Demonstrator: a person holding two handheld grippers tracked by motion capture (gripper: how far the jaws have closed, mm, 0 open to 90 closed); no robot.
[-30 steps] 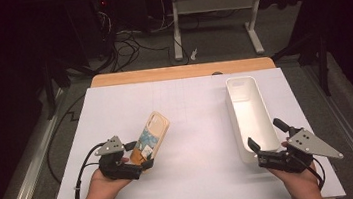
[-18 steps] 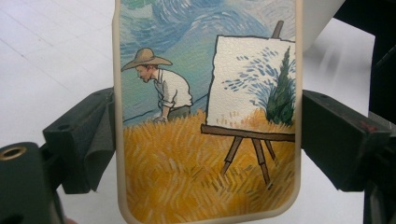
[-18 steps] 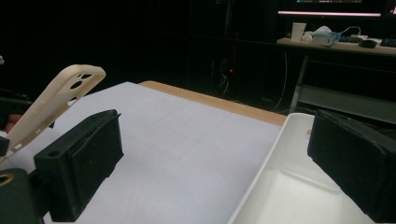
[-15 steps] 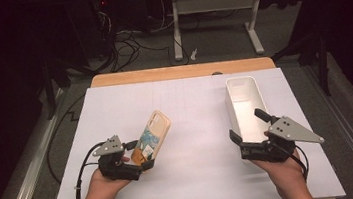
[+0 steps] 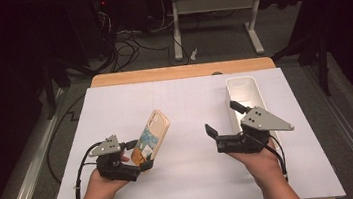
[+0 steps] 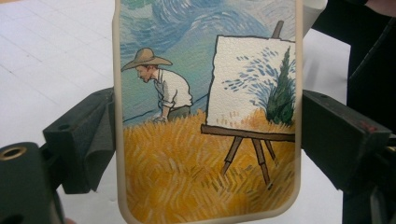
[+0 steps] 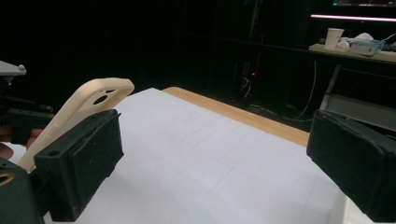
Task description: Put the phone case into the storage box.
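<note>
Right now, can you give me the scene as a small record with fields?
held thing: cream phone case with a painted wheat-field picture, tilted up off the table
left gripper: shut on the case's long edges
right gripper: open, nothing between its jaws, turned toward the case
other thing: long white plastic tray, at the right
surface: white paper sheet
</note>
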